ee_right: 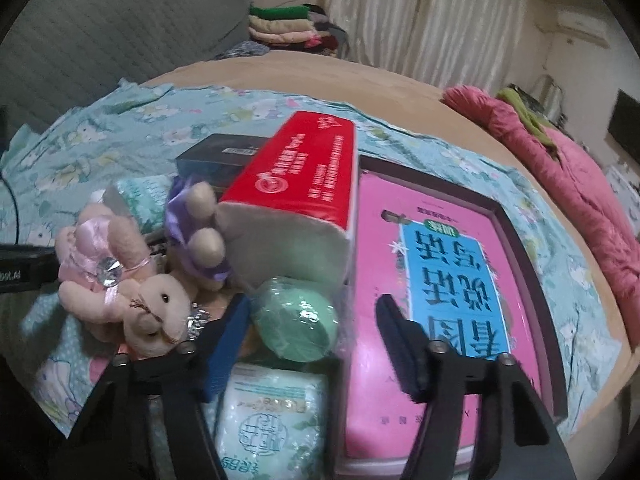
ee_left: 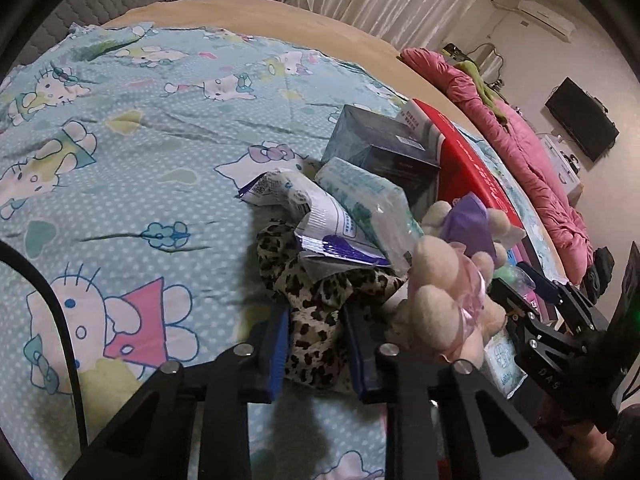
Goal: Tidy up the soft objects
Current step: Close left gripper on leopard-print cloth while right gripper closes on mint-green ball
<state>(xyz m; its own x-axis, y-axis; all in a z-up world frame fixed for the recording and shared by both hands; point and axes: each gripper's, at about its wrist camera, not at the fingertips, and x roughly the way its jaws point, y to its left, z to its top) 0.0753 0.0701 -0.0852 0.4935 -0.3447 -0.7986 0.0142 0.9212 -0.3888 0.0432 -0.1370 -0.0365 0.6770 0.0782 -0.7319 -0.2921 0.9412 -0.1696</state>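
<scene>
Our left claw [ee_left: 316, 344] pinches the leopard cloth [ee_left: 312, 304]; right claw [ee_right: 312, 324] gapes empty; pulling may topple stacked packets [ee_left: 340, 220]

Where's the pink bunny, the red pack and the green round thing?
pink bunny [ee_right: 158, 312], right wrist view, on its face.
red pack [ee_right: 304, 164], right wrist view, on its red top.
green round thing [ee_right: 298, 322], right wrist view, on its middle.

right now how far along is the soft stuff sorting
Nothing looks sorted yet. The left gripper is closed on the leopard-print cloth, still at the pile's edge. The right gripper is open around the green round pack, not gripping. The pink plush bunny, purple-bow plush, red tissue pack and pink book remain heaped together.
</scene>
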